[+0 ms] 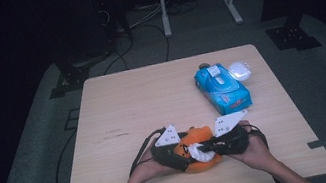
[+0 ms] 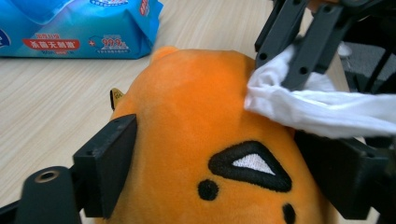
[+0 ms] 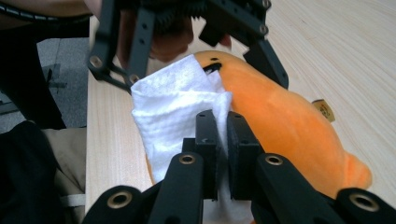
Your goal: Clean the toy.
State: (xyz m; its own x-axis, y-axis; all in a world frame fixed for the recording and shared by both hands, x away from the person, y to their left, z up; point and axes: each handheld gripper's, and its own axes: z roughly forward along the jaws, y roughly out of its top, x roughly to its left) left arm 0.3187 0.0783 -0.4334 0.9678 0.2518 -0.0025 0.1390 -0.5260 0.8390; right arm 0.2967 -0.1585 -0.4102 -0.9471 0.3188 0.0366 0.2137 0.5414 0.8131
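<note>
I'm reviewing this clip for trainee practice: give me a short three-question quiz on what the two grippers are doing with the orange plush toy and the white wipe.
1. True or false: the right gripper is shut on the white wipe.
2. What does the left gripper clamp? A) the blue wipes pack B) the orange plush toy C) nothing
3. Where does the blue wipes pack lie relative to the orange plush toy in the high view?

Key
1. True: its jaws pinch the wipe against the toy.
2. B: the jaws press on the toy's two sides.
3. Farther up the table and to the right, apart from the toy.
</note>
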